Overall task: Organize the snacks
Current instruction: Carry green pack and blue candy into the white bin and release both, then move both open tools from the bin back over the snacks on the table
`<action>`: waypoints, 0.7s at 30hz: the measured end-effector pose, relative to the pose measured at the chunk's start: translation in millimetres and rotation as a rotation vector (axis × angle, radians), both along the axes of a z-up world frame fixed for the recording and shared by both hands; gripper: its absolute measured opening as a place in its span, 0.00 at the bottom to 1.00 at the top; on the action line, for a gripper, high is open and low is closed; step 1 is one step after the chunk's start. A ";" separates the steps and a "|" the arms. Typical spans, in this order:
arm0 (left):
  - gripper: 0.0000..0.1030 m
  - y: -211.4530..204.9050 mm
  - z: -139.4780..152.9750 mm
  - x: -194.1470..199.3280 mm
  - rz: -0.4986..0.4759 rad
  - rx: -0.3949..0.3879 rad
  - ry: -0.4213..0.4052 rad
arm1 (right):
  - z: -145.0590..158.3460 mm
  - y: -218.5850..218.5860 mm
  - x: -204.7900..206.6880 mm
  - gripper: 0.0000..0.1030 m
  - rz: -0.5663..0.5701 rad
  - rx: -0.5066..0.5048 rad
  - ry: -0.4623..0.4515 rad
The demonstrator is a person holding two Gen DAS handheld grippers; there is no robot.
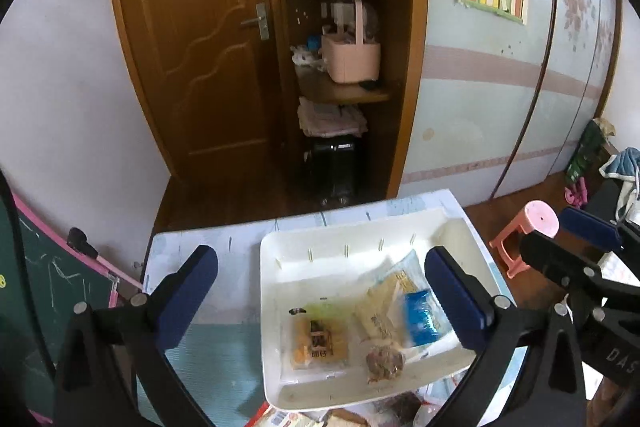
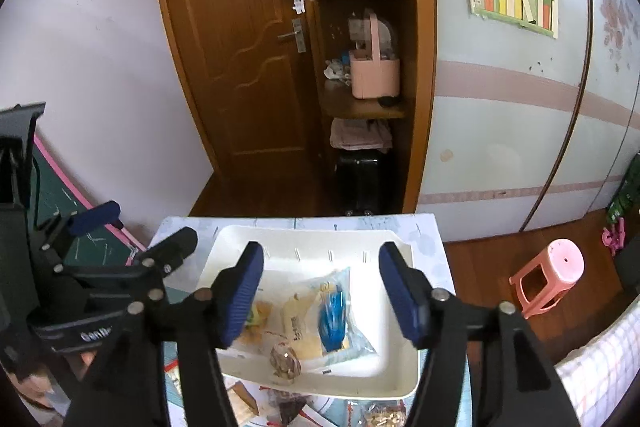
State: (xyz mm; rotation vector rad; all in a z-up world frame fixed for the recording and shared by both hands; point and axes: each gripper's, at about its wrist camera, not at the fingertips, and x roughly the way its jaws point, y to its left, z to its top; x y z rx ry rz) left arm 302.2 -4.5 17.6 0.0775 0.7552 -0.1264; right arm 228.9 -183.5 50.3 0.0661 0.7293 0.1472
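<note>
A white tray (image 1: 276, 307) sits on a small table and holds several snack packets: an orange cake packet (image 1: 318, 343), a beige packet (image 1: 380, 311), a blue packet (image 1: 420, 315) and a brown wrapped snack (image 1: 385, 363). My left gripper (image 1: 322, 291) is open and empty above the tray. My right gripper (image 2: 322, 297) is open and empty above the same tray (image 2: 400, 367), over the blue packet (image 2: 334, 321) and the brown snack (image 2: 285, 361). More loose snack packets (image 2: 288, 407) lie on the table in front of the tray. Each gripper shows at the edge of the other's view.
A pink stool (image 2: 548, 277) stands on the wooden floor right of the table (image 1: 224, 239). A chalkboard with a pink rim (image 1: 48, 275) leans at the left. Behind are a wooden door (image 1: 200, 39) and open shelves with a pink basket (image 1: 352, 57).
</note>
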 end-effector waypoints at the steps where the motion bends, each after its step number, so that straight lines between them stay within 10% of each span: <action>1: 1.00 0.9 -1.9 -2.3 0.001 0.003 0.006 | -1.9 -0.2 -1.5 0.60 0.002 0.001 0.006; 21: 1.00 4.5 6.9 -86.6 -0.041 0.027 0.000 | -4.1 -7.1 -57.2 0.60 -0.025 0.011 0.049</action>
